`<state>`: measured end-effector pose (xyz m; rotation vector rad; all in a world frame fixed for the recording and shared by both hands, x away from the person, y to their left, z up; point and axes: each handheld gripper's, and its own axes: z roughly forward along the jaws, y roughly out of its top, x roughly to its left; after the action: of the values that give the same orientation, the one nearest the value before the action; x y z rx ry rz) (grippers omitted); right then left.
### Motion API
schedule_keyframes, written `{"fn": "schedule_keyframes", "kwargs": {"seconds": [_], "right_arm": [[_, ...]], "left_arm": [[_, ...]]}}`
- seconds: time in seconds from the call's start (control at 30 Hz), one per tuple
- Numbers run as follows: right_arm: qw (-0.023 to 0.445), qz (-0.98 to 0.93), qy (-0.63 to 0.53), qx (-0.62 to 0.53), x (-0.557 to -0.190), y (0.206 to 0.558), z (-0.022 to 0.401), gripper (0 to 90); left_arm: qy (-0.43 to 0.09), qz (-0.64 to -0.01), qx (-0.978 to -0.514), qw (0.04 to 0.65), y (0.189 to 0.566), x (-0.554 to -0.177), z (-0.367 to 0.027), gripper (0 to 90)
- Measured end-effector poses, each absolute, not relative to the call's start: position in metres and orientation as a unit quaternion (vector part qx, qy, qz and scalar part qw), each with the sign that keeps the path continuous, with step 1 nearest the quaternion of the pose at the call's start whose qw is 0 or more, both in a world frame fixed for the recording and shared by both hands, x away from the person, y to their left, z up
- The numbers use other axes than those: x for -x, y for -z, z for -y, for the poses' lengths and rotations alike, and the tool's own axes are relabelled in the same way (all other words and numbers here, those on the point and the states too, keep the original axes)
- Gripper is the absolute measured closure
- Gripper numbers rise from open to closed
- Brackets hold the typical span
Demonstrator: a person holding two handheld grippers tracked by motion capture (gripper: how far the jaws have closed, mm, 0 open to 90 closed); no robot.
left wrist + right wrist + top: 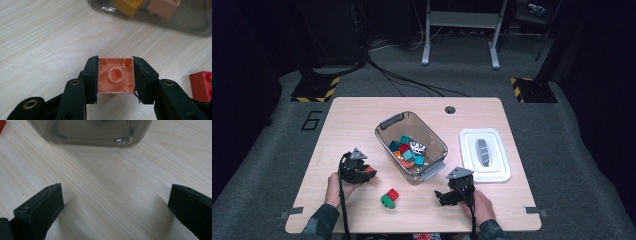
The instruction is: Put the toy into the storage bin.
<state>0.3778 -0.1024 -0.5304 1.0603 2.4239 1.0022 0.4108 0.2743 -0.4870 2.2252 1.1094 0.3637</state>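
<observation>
My left gripper (115, 76) is shut on a salmon-orange brick (115, 75), whose hollow underside faces the camera; both pads press its sides. In the high view the left gripper (366, 172) sits left of the clear bin (388, 140), with the orange brick (370, 170) at its tip. A red brick (393, 194) joined to a green brick (387, 201) lies on the table between the hands; the red brick (202, 85) also shows at the right edge of the left gripper view. My right gripper (115, 202) stands open over bare wood, near the bin's wall (100, 135); in the high view the right gripper (443, 196) rests near the front right.
The clear bin holds several coloured bricks (408, 150), among them yellow (128, 5) and pink (163, 7) ones. A white lid (472, 137) with a grey handle (482, 151) lies at the right. The table (347, 120) has a round hole (450, 109) near its far edge.
</observation>
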Motion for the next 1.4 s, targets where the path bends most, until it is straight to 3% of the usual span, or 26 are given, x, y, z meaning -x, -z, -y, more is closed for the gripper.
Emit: {"fn": "schedule_keyframes", "kwargs": {"seconds": [1.4], "right_arm": [[0.155, -0.842, -0.353, -0.378, -0.377, 0.531, 0.101, 0.0]], "left_arm": [[-0.178, -0.379, -0.839, 0.347, 0.386, -0.409, -0.262, 59.3]]}}
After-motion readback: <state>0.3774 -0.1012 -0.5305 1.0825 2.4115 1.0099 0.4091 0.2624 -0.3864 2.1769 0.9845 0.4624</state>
